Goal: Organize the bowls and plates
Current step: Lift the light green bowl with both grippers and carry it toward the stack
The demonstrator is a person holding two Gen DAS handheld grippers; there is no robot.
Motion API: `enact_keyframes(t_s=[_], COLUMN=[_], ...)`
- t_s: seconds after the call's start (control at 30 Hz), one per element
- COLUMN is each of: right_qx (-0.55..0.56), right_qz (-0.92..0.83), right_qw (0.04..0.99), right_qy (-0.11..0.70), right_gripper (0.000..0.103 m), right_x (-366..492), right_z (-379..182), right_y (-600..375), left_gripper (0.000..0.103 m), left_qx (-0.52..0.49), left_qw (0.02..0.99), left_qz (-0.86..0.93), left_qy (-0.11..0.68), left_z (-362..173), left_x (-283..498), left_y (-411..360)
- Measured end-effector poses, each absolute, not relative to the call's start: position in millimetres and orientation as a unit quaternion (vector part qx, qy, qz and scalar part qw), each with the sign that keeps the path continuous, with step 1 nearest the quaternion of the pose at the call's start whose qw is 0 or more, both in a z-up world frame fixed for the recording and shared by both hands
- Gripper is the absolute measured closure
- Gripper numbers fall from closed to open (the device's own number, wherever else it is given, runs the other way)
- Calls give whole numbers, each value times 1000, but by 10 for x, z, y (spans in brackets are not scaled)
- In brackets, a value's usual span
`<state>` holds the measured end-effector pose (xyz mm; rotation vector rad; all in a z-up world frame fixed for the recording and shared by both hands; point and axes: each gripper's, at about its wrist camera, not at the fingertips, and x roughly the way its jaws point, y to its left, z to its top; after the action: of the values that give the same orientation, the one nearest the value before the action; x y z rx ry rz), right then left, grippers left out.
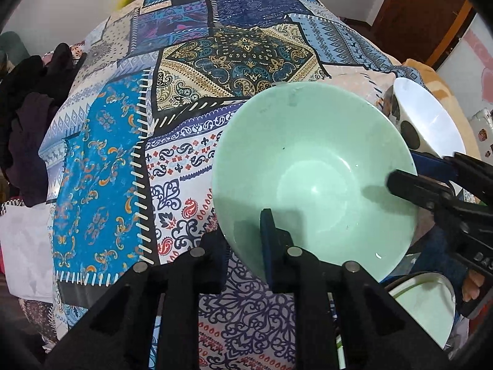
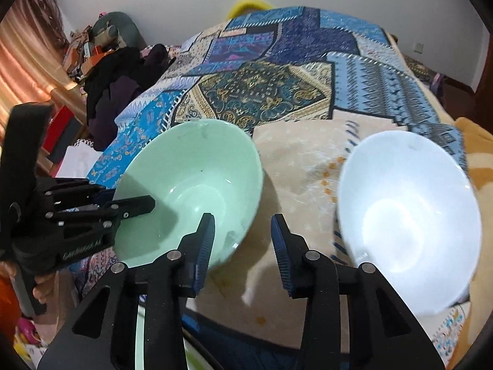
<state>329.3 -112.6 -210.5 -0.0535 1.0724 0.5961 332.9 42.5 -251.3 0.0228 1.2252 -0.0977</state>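
1. Nearest us in the left wrist view, our left tongs [image 1: 246,231] are clamped on the near rim of the mint-green glossy bowl [image 1: 314,166], which sits on the patchwork-patterned bedspread [image 1: 101,169].
2. From the right wrist view, our right tongs [image 2: 243,243] stand apart around nothing, between that bowl and the white round bowl [image 2: 409,215].

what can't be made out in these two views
1. Left wrist view: dish with a green rim, bottom right, mostly hidden by the left gripper and the frame edge; plate or bowl, unclear.
2. Left wrist view: white bowl, partly behind the green bowl and the right gripper.
3. Right wrist view: whether the right gripper's pads touch the green bowl's rim.
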Motion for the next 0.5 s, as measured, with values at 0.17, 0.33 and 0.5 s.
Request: enact_keyframes(t_s=[0.17, 0.33, 0.5], right_qx=[-16, -14, -19], right_qz=[284, 278, 269], right_qw=[806, 807, 817], right_qy=[519, 522, 511], right_gripper=[82, 84, 84], right_x=[3366, 3349, 3292], right_z=[-2177, -2164, -2095], right_y=[-1089, -1097, -1109], left_gripper=[84, 85, 85], left_qx=[12, 4, -2], left_qw=[820, 821, 819], left_qz=[-45, -42, -38], left_qy=[571, 570, 572], left_z=[-2517, -2500, -2461], left_x=[3325, 3334, 3304], left_y=[414, 414, 389])
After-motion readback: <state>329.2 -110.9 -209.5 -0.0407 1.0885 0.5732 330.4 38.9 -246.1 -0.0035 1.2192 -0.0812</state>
